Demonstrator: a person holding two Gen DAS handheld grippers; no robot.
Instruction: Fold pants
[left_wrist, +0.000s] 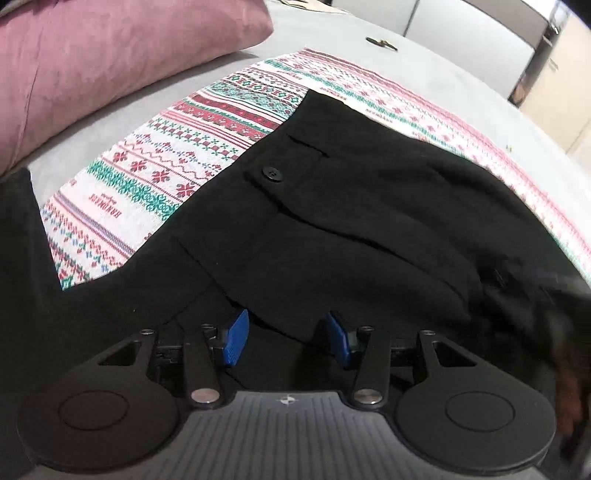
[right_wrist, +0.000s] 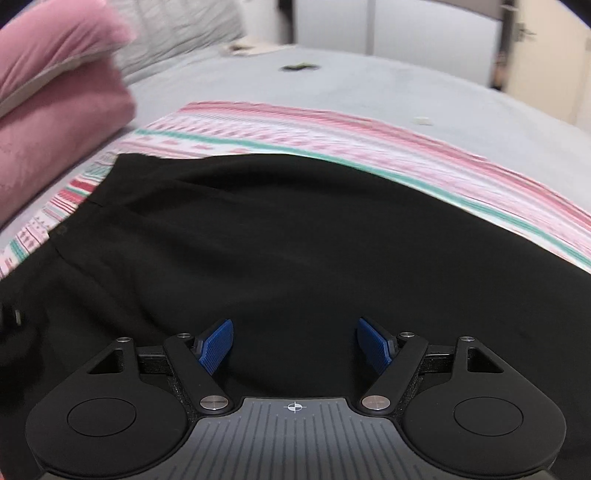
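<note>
The left gripper (left_wrist: 286, 338), with blue ribbed pads, stands released; a fold edge of the black woven pants (left_wrist: 332, 206) reaches between its fingers, unpinched. The right gripper (right_wrist: 294, 345) also stands released, spread just above the dark cloth (its view is blurred). The pants lie on a white, red and green patterned knit cloth (left_wrist: 147, 173) over a grey bed sheet (right_wrist: 369, 85). Farther off rests a pink velvety pillow (left_wrist: 92, 62).

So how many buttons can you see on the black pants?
1. A single black button sits on the black pants just below the slit pocket, near the patterned cloth. The folded fabric may hide others, and the right wrist view is too blurred to show any.
</note>
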